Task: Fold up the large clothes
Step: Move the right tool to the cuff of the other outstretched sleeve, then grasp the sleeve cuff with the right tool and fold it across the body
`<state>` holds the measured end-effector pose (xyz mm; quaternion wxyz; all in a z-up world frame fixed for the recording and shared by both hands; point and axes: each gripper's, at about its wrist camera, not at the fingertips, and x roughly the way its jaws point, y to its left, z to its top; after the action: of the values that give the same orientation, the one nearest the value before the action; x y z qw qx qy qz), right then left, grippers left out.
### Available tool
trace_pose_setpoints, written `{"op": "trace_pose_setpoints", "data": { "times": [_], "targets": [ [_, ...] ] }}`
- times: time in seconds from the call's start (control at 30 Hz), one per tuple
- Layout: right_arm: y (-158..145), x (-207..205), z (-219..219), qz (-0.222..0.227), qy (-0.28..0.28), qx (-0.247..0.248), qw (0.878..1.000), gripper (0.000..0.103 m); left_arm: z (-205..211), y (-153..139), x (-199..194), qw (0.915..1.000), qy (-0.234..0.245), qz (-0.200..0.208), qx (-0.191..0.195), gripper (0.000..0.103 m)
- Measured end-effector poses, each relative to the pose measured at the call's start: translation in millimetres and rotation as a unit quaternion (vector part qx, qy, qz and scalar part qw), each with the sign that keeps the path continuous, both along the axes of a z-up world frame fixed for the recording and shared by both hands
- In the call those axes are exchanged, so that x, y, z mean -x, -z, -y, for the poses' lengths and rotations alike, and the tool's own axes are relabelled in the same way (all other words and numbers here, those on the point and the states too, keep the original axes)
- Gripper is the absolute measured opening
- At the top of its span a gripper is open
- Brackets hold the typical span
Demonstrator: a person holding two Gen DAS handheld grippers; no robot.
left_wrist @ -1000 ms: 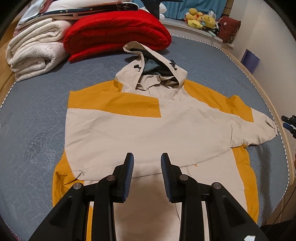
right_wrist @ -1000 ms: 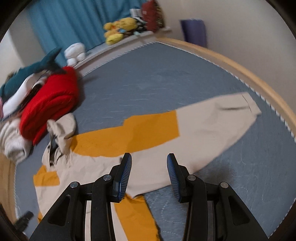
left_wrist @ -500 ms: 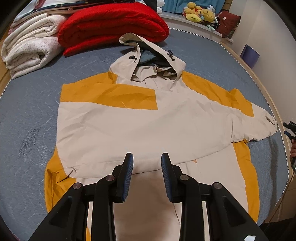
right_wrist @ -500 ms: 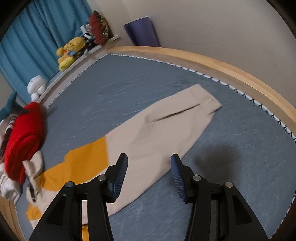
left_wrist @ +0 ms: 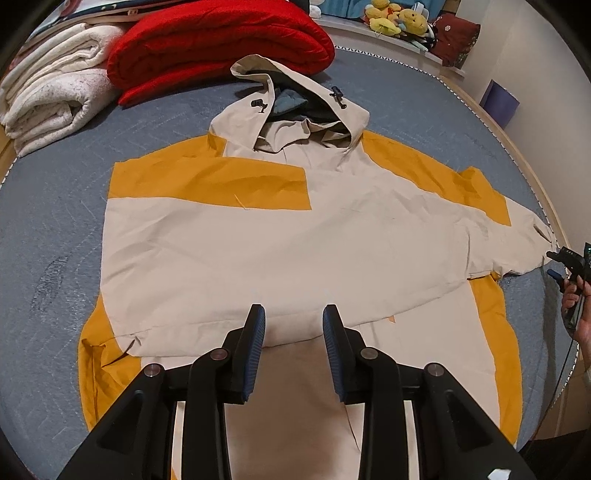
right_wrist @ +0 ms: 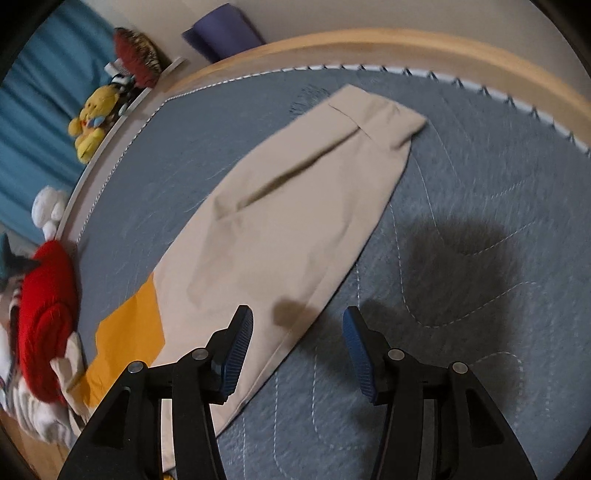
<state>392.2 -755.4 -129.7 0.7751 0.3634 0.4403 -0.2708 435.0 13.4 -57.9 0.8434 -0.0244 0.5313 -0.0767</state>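
A beige and orange hooded jacket (left_wrist: 280, 243) lies flat on the grey-blue bed (left_wrist: 51, 206), hood toward the far side. One sleeve is folded across its chest. The other sleeve (right_wrist: 295, 206) stretches out flat, its cuff (right_wrist: 384, 122) near the bed's edge. My left gripper (left_wrist: 293, 314) hovers open over the jacket's lower middle, nothing between its fingers. My right gripper (right_wrist: 297, 325) is open above the stretched sleeve's near edge, holding nothing. In the left wrist view the right gripper (left_wrist: 554, 264) shows in a hand beside that cuff.
A folded red blanket (left_wrist: 221, 44) and white folded blankets (left_wrist: 55, 103) sit behind the hood. Plush toys (left_wrist: 395, 18) line a far ledge. The wooden bed rim (right_wrist: 406, 48) curves just past the cuff, with a purple object (right_wrist: 221, 37) against the wall.
My right gripper has swung out along the stretched sleeve toward its cuff, dropped lower and rolled, and its jaws have widened. My left gripper has sunk slightly over the jacket.
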Motion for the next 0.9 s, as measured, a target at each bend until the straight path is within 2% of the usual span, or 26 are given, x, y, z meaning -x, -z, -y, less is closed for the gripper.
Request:
{"op": "trace_pose_setpoints", "data": {
  "times": [0.17,0.47,0.5,0.53,0.63,0.73,0.9],
  "targets": [
    [20,-2,13,0.002,0.015,-0.011,1.000,0.052,3,5,-3,1.0000,0.004,-0.006,-0.001,0.030],
    [25,-13,24,0.044,0.037,0.006,0.998,0.051,3,10,-8,0.9999,0.000,-0.012,0.001,0.030],
    [24,-13,24,0.046,0.039,0.009,0.998,0.045,2,10,-8,0.9999,0.000,-0.013,0.002,0.030],
    [24,-15,24,0.046,0.042,0.011,0.998,0.034,2,10,-8,0.9999,-0.001,-0.013,0.002,0.030],
    [25,-13,26,0.051,0.054,0.007,0.997,0.018,0,10,-9,0.9999,-0.003,-0.013,0.004,0.030],
    [21,-12,26,0.062,0.061,0.010,0.996,0.010,-2,8,-9,0.9999,-0.004,-0.013,0.006,0.030],
    [-6,-20,7,0.073,0.044,0.055,0.995,0.005,-8,4,-9,0.9999,-0.009,-0.010,0.010,0.030]
  ]
}}
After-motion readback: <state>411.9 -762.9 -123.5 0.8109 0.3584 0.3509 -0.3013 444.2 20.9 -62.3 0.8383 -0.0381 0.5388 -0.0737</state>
